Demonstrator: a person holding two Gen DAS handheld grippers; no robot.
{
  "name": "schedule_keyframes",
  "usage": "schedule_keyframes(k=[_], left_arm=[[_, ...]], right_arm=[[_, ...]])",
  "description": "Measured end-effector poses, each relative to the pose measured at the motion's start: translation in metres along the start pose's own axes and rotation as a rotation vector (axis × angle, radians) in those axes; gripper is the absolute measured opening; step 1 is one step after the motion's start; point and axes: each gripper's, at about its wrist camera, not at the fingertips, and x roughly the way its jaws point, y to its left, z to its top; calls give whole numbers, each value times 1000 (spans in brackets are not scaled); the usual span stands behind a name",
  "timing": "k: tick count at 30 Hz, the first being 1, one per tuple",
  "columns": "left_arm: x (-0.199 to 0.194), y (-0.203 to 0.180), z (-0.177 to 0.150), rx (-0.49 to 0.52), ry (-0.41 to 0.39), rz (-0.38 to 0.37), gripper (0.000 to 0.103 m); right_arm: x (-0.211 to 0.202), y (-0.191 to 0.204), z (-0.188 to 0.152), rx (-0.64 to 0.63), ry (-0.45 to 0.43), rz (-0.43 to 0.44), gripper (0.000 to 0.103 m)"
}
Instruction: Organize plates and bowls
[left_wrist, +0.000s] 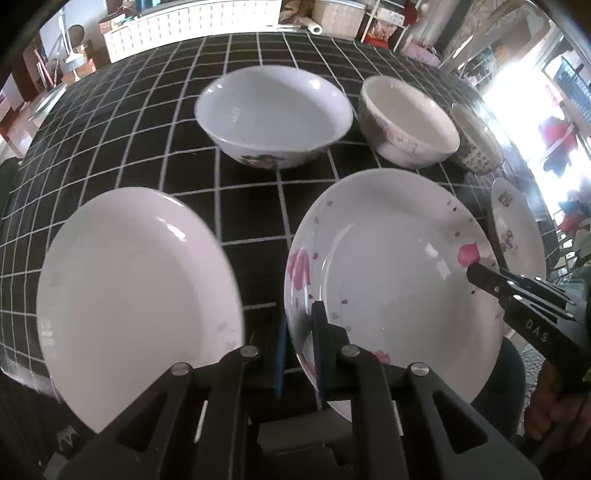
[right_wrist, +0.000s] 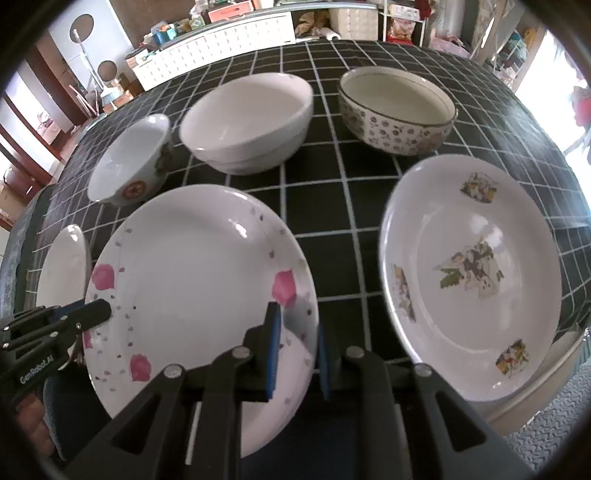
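Field notes from my remote seat. The table (left_wrist: 147, 122), under a black cloth with a white grid, fills both wrist views.

The pink-flowered plate (left_wrist: 388, 266) lies near the table's front edge, in the middle of the front row. To its left I see a plain white plate (left_wrist: 136, 295); to its right sits a plate with cartoon prints (right_wrist: 472, 273), its near edge overhanging the table.

The back row holds three bowls. A white bowl with a red emblem (right_wrist: 129, 162) stands on the left, a plain white bowl (right_wrist: 247, 122) in the centre, and a patterned bowl with a dark rim (right_wrist: 395, 110) on the right. All are upright and apart from the plates.

My left gripper (left_wrist: 299, 350) straddles the flowered plate's left rim: one blue pad over the plate's face, the other outside and lower. The jaws are closed down to the rim's thickness, pinching it.

My right gripper (right_wrist: 295, 350) does the same on that plate's right rim, with blue pads on both sides, gripping the edge.
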Motion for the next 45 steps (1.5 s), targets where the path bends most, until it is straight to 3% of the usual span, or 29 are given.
schedule_keyframes(k=[5,14,21,26,45], left_arm=[[-25,14,-4,-25,-48,6,11],[-67,74,-24,-134,-113,56,11],[-78,133,-44,-251,-121,121,11],[-79,156,-50,-280,-122,150,11],[-52,184,-46,-324,-84,174,11]], right_arm=[[-11,24,8,-22,-2,10,22],[-27,89,15,-144,-44,60,22],[-6,151,17,-250,-12,111,22],[16,179,13,-284,36,134,22],[43,215,13,-347,61,98,22]])
